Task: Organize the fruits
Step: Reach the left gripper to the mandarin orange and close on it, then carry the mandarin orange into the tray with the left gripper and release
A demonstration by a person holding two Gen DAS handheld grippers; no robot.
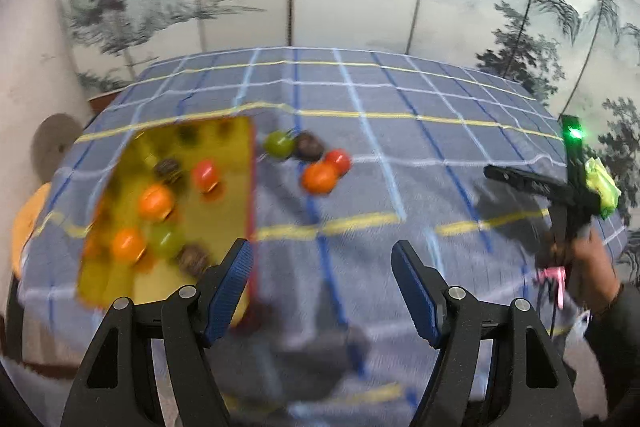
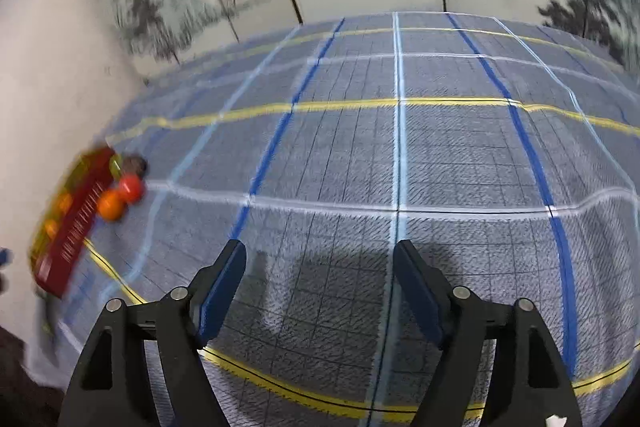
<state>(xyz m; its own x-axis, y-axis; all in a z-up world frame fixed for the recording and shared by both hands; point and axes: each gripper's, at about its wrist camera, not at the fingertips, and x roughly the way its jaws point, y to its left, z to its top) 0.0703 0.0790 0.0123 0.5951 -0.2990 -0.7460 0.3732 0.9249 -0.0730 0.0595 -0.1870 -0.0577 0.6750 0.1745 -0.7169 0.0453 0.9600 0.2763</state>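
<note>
A yellow tray (image 1: 224, 147) with a red side lies on the left of the checked tablecloth and holds several fruits: orange (image 1: 156, 202), red (image 1: 205, 174), green (image 1: 166, 239) and dark brown ones. Beside its right edge a loose cluster sits on the cloth: a green fruit (image 1: 279, 145), a dark brown one (image 1: 309, 146), a red one (image 1: 338, 161) and an orange one (image 1: 319, 177). My left gripper (image 1: 322, 267) is open and empty, above the cloth near the tray's front right corner. My right gripper (image 2: 320, 267) is open and empty over bare cloth; the tray (image 2: 76, 223) and the cluster (image 2: 120, 195) show at its far left.
The table is covered by a blue checked cloth (image 1: 400, 147) with yellow and white lines. A folding screen painted with trees stands behind it. The right hand-held gripper (image 1: 560, 191) shows at the table's right edge. A wooden stool (image 1: 24, 227) stands at the left.
</note>
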